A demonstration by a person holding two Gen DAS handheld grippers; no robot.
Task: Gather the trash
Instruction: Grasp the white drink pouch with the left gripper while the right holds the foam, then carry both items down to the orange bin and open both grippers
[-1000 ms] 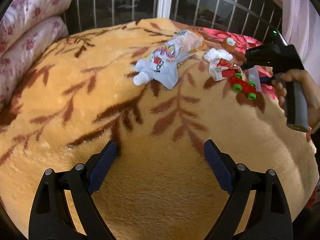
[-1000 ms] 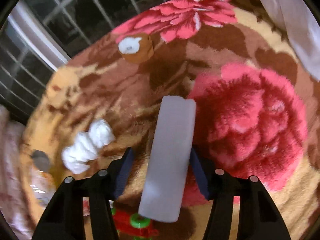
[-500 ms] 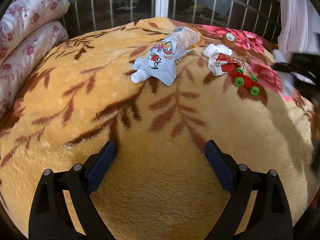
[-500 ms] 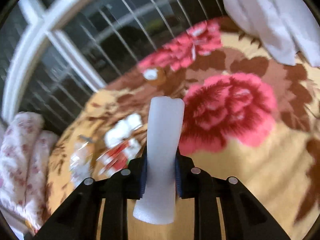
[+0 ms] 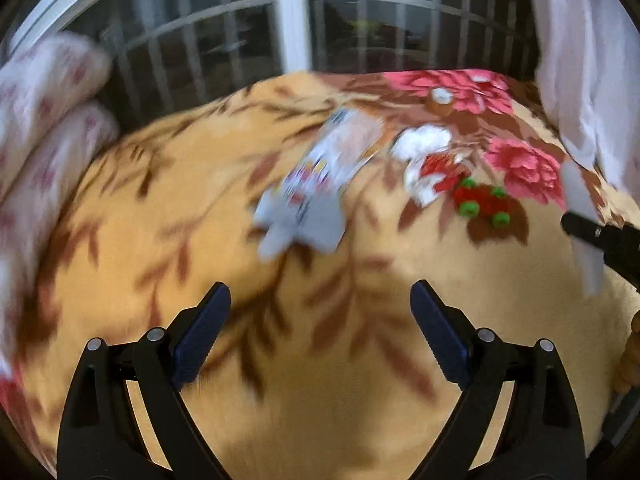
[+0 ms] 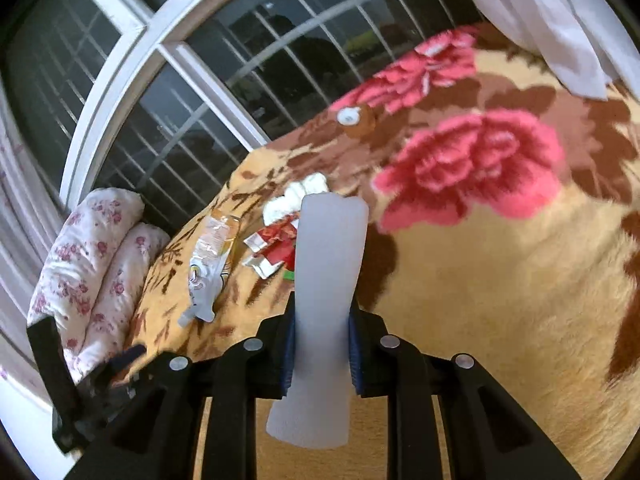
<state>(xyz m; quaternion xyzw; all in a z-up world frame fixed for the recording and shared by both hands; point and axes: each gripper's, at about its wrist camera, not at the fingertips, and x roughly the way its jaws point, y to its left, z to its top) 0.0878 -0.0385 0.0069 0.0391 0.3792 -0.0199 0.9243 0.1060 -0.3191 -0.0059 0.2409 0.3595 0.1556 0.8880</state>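
The floral blanket (image 6: 500,280) carried a blurred, apparently plastic pouch (image 5: 312,196), red wrapper (image 6: 276,248) and crumpled tissue (image 6: 296,196). The right gripper (image 6: 322,356) clamped a white foam strip (image 6: 324,312) above it. The left gripper (image 5: 320,320) stood wide apart, holding nothing.

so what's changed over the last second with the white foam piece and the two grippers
The right gripper closed on the white foam piece and lifted it off the blanket, drawing back. The left gripper stayed open and empty. The snack bag, tissue wad, red wrapper and toy car stayed put.
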